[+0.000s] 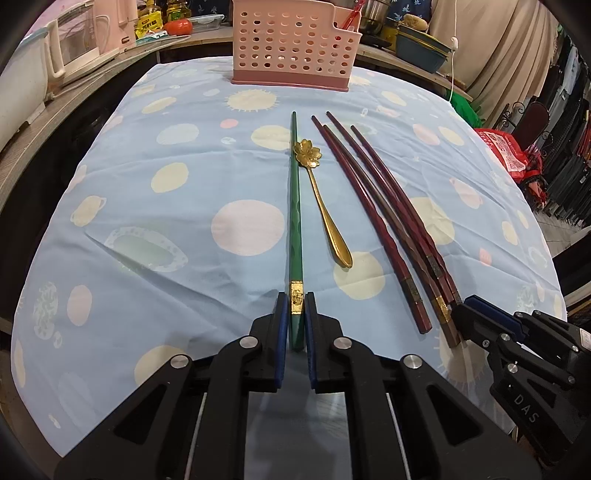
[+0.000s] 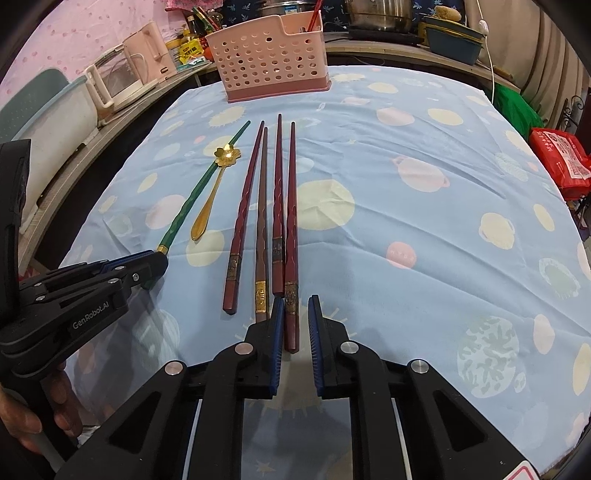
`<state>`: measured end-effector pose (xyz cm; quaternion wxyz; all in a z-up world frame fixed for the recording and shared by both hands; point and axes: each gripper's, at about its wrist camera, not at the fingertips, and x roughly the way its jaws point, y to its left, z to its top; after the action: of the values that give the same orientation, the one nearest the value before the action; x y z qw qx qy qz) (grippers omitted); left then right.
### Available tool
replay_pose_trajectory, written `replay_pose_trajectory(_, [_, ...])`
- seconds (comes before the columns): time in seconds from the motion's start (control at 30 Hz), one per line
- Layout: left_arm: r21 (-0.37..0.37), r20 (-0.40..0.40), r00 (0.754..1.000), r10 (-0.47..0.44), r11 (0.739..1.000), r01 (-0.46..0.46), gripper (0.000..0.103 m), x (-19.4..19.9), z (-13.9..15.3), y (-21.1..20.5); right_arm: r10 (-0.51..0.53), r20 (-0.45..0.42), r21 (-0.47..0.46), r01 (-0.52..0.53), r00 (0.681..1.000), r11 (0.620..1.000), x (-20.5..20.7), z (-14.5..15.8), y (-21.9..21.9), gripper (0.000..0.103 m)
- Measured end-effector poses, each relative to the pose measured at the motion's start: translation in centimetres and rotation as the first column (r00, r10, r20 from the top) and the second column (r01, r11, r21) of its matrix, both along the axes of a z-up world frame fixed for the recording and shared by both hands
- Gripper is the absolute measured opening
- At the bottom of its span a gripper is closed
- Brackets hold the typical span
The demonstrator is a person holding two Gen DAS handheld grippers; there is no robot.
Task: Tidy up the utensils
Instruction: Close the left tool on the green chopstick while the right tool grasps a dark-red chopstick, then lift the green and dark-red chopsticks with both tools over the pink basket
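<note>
Left gripper (image 1: 295, 321) clamped on green chopstick (image 1: 295, 206), right gripper (image 2: 296, 314) nearly closed around red chopstick (image 2: 291, 236); both pointing straight ahead toward basket (image 1: 291, 48).

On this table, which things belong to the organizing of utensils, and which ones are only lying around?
For the job: green chopstick, gold spoon, four red-brown chopsticks, pink holder.

Just lying about: clear kettle, steel pot, blue basins, red bag.
</note>
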<state>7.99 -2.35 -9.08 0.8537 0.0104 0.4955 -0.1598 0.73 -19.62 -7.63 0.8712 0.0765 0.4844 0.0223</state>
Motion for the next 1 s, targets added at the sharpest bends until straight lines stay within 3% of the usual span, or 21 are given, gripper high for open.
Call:
replay_pose_trajectory(0.13, [0.000,0.000,1.000,0.001,1.000,-0.001,0.009,0.0,0.0,0.0,0.002,0.003,-0.001,-0.002,1.000,1.000,0.2,-0.1,0.0,0.008])
replay_pose_trajectory(0.5, [-0.012,-0.009,1.000,0.005,1.000,-0.005,0.007,-0.1,0.1,0.1,-0.024,0.017,0.010,0.024,1.000,1.000,-0.2,0.3,-1.0,0.008])
replay_pose_trajectory(1.0, [-0.048,0.017,1.000,0.018,0.999,-0.017,0.007,-1.5,2.5,1.4,-0.036,0.098,0.036,0.033,0.995,0.999,-1.6,3.7,-1.8,0.007])
